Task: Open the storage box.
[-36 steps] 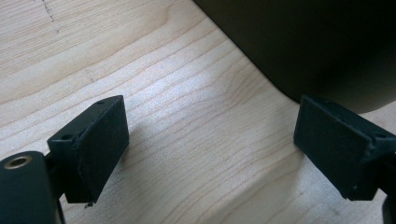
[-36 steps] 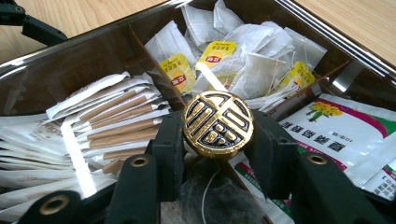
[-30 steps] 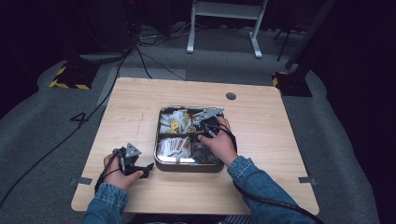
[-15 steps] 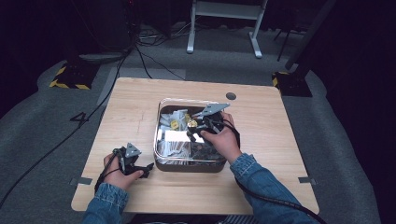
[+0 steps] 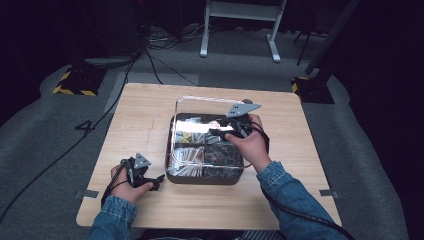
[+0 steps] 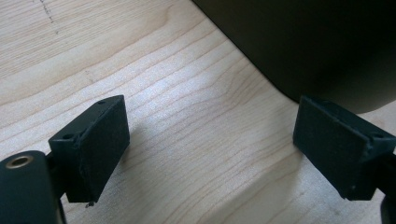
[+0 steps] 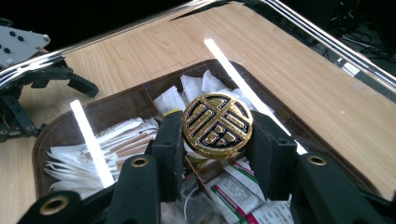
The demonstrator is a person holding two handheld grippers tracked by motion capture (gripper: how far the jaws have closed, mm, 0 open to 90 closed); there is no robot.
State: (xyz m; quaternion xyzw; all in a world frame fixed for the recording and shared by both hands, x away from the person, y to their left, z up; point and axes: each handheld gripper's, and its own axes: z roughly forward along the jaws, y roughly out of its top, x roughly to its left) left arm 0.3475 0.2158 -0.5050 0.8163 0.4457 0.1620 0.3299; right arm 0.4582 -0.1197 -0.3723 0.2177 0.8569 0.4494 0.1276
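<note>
A dark square box (image 5: 204,177) with sachet-filled compartments sits mid-table. Its clear lid (image 5: 196,108) is held up off the box. My right gripper (image 5: 221,131) is shut on the lid's round gold knob (image 7: 217,120), one black pad on each side of it. Through the lid (image 7: 303,56) I see white sachets (image 7: 116,140) in the box. My left gripper (image 5: 156,181) rests on the table at the box's front left corner. Its jaws are open (image 6: 210,149) over bare wood, with the box's dark wall (image 6: 317,42) just beyond.
The wooden table (image 5: 140,115) has free room left and behind the box. A small dark disc (image 5: 247,101) lies near the far edge. Cables and a white stand's feet (image 5: 240,30) are on the grey floor beyond.
My right gripper has risen with the knob, so the clear lid has come up off the box and stands higher now. The left gripper has stayed put.
</note>
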